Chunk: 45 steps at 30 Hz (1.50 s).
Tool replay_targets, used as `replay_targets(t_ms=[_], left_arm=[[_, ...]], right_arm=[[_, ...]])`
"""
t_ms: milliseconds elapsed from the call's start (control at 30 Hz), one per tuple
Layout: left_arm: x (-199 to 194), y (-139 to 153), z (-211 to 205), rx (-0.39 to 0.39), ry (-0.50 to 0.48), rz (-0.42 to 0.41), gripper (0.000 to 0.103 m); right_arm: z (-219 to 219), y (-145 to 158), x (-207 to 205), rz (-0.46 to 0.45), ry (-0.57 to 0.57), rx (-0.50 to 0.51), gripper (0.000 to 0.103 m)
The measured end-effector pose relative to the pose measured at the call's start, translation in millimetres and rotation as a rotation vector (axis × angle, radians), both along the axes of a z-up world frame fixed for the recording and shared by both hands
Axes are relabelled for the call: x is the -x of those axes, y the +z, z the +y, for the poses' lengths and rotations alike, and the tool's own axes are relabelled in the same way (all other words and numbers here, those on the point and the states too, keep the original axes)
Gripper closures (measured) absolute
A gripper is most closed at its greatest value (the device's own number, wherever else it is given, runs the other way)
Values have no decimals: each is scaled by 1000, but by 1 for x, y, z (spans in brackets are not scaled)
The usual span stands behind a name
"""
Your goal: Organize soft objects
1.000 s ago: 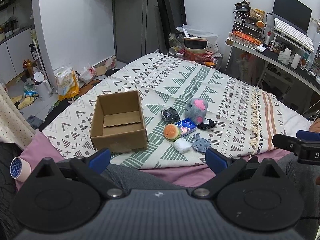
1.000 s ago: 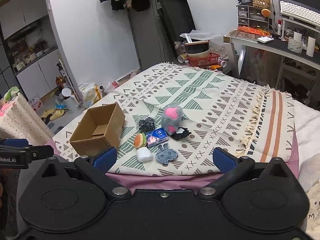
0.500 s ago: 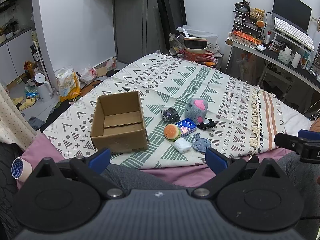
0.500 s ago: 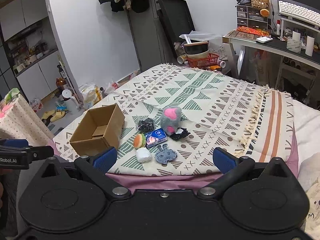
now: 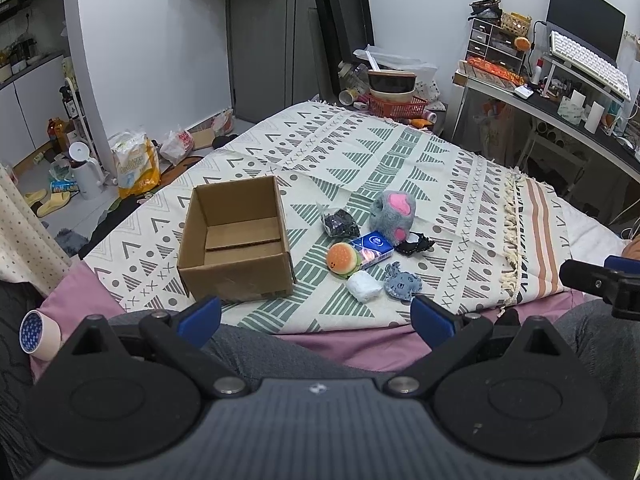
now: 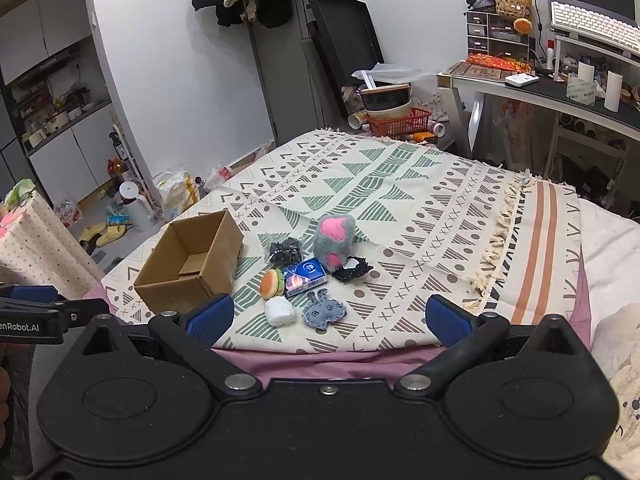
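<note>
Starting at the left, the empty box [image 5: 236,240] sits open-topped on the blanket [image 5: 400,160], so it looks like the target. Just right of it lies the cluster: burger [image 5: 341,259], white puff [image 5: 363,286], blue plush [image 5: 402,283], grey plush [image 5: 393,213]. Both the left gripper [image 5: 316,316] and right gripper [image 6: 329,316] hover near, fingers spread wide, empty. Take the near pieces first, pinching each centrally.

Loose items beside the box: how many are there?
7: black bag, grey plush, black pouch, blue pack, burger, white roll, blue bunny. Box looks empty.
</note>
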<state>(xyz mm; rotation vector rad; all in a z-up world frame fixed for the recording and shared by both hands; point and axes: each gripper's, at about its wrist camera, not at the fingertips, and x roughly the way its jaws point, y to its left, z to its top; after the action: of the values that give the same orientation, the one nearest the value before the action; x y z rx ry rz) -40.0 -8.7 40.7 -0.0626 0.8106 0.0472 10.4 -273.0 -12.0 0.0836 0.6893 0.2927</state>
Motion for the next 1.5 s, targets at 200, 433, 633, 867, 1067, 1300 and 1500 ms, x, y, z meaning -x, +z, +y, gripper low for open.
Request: replay_targets(t_ms=[200,433,633,867,1067,1300,1500], left_arm=[[-6,-8,1,0,6,6,3],[-19,-16,4,21,9,9,3],[-35,-25,7,46,20,17,3],[-62,-37,7,70,31,34,3],[-85,-52,5,85,21,60,4],[-108,-72,6,99,19,96,5],[-132,-90,2,127,0,133,13]], right_arm=[[0,-8,-5,15,5,0,0],[0,-16,-10,30,28,-23,0],[-1,-20,-21,59,24,-61,0],[3,-29,-45,94,16,-64,0],[1,-43,-65,140,4,-70,0],[-3,-61,-98,200,-13,-118,0],[3,-77,-124,223,-2,-145,5]])
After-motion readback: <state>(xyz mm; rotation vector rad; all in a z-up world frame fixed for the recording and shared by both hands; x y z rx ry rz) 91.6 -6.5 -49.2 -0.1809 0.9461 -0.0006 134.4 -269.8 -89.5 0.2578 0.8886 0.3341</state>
